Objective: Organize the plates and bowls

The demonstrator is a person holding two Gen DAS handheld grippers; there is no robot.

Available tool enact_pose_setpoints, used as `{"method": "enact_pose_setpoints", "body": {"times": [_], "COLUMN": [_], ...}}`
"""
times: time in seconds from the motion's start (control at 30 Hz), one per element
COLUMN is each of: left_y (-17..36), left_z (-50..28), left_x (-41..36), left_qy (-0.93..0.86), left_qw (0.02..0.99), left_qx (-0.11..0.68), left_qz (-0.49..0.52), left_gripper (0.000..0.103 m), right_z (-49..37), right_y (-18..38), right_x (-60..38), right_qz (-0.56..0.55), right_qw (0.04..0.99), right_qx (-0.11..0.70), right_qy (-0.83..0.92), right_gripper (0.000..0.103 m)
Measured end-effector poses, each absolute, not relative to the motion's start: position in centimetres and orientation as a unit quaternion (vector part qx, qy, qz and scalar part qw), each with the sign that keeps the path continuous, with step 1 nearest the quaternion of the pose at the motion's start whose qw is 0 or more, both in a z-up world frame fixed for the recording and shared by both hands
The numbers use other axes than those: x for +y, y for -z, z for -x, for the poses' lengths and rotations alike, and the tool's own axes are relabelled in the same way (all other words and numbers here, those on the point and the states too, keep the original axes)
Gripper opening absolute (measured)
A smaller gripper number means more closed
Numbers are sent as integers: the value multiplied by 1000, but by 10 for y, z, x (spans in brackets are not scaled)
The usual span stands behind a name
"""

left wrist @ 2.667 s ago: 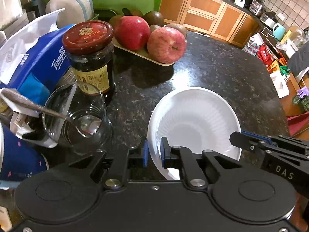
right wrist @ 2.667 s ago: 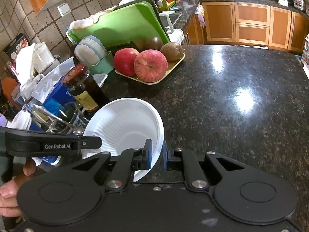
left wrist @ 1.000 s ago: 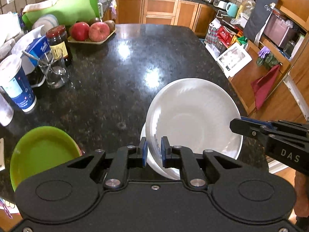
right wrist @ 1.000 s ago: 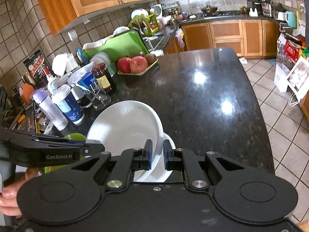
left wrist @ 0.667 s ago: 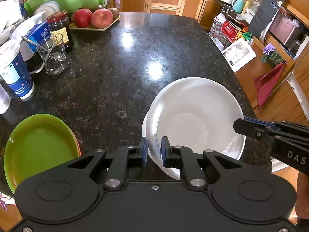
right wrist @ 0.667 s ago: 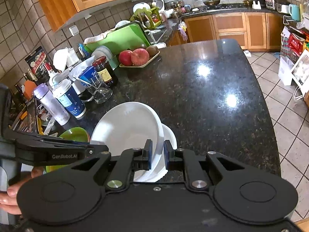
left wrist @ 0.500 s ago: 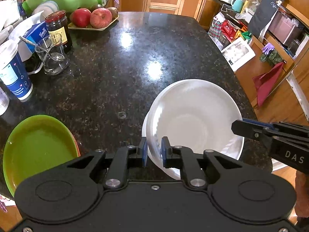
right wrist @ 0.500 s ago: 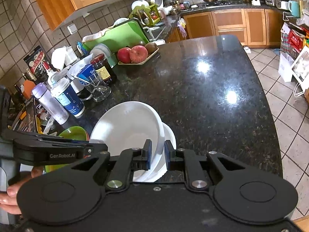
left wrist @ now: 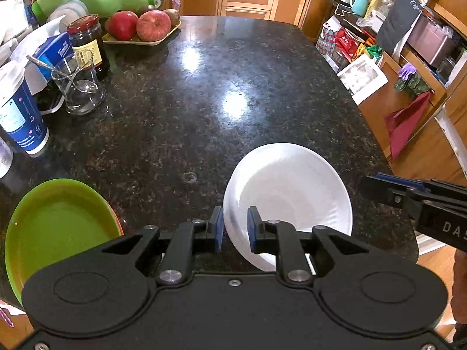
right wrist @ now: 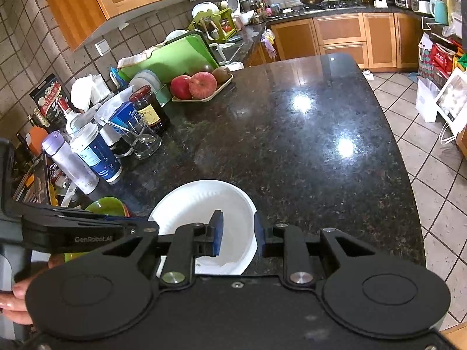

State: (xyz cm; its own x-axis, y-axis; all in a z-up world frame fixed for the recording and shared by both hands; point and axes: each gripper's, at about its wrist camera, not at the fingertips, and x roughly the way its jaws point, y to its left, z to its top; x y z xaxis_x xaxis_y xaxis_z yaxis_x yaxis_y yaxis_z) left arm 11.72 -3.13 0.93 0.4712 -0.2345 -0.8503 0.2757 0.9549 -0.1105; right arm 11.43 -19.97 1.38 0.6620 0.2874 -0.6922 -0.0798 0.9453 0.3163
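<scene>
dark granite counter [left wrist: 204,102] bears white ribbed bowl [left wrist: 289,192] between parted tongs [left wrist: 235,229].

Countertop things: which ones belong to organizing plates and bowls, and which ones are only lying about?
For the job:
white bowl
green plate
left gripper, open
right gripper, open

Lying about:
apples
jar
glass
paper cup
purple bottle

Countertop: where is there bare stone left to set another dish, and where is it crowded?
The counter is bare across its middle and far right, from the fruit tray to the white bowl. The left edge is packed: jar, glass, blue cup, bottle, green plate.
</scene>
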Motion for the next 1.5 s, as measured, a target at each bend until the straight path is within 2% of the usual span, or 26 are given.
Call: {"method": "enact_pose_setpoints", "body": {"times": [0.37, 0.7, 0.73, 0.83, 0.87, 1.17, 1.5], "left_y": [-13, -23, -24, -25, -25, -21, -11], "left_z": [-116, -95, -92, -85, -82, -67, -57], "left_x": [-23, -25, -25, -26, -26, -30, -31], "left_qy": [133, 116, 114, 110, 108, 72, 41], "left_qw": [866, 894, 897, 904, 907, 919, 919], "left_qx": [481, 431, 427, 411, 405, 387, 391], "left_qz": [-10, -25, -26, -30, -30, -32, -32], "left_gripper": [26, 28, 28, 46, 48, 48, 51], "right_z": [-109, -96, -94, -88, -86, -68, -55], "right_y": [-15, -17, -17, -17, -16, -9, -4], "right_x": [-198, -197, -197, -195, -195, -190, -187], "right_qz": [-120, -98, -96, -90, -87, -92, -81], "right_qw": [907, 924, 925, 930, 932, 939, 948], "right_qx": [388, 354, 351, 342, 337, 316, 295], "right_qy": [-108, -106, -106, -104, -102, -98, -84], "right_gripper": [28, 35, 35, 37, 37, 40, 48]}}
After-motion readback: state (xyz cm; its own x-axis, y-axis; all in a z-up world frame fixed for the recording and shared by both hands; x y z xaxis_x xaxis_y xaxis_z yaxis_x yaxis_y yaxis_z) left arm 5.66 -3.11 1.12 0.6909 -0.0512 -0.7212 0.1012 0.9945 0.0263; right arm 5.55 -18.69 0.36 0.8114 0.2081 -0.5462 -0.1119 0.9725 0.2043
